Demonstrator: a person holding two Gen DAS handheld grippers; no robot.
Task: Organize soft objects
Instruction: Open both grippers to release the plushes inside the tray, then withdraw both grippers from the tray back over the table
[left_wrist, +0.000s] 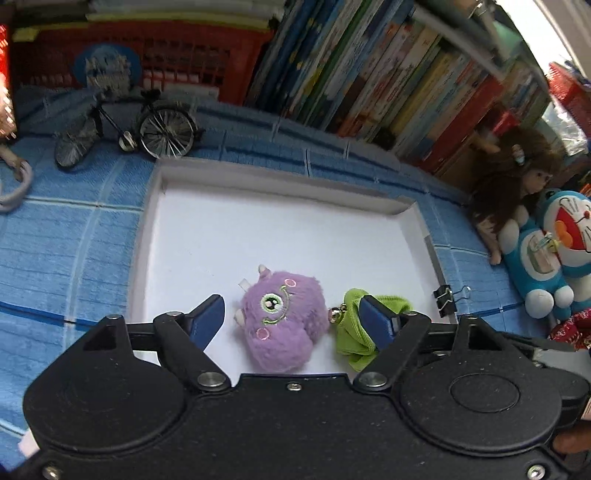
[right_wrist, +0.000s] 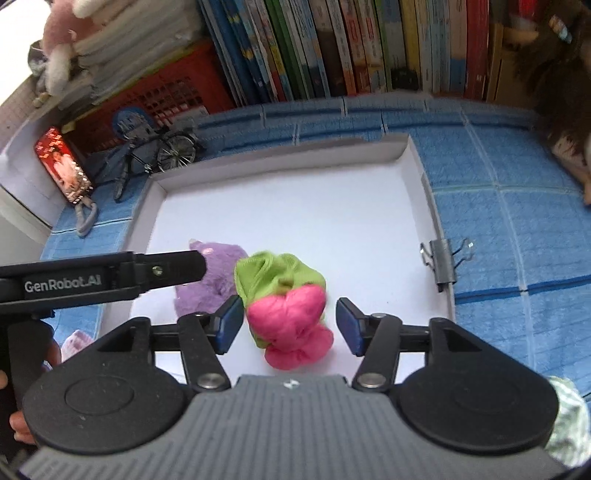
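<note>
A white shallow tray (left_wrist: 229, 206) lies on a blue cloth. In it a purple fluffy monster plush (left_wrist: 282, 317) lies between the open fingers of my left gripper (left_wrist: 295, 317), not pinched. A green soft toy (left_wrist: 354, 343) lies right beside it, under the left gripper's right finger. In the right wrist view the tray (right_wrist: 295, 206) holds the purple plush (right_wrist: 214, 280), the green toy (right_wrist: 280, 277) and a pink soft toy (right_wrist: 295, 325). My right gripper (right_wrist: 291, 325) is open around the pink toy. The left gripper's body (right_wrist: 110, 280) reaches in from the left.
A row of books (left_wrist: 388, 74) and a red crate (left_wrist: 166, 48) stand behind. A model bicycle (left_wrist: 129, 125) stands at the back left. A doll (left_wrist: 517, 177) and a Doraemon plush (left_wrist: 554, 251) lie to the right. A binder clip (left_wrist: 447, 299) grips the tray's right rim.
</note>
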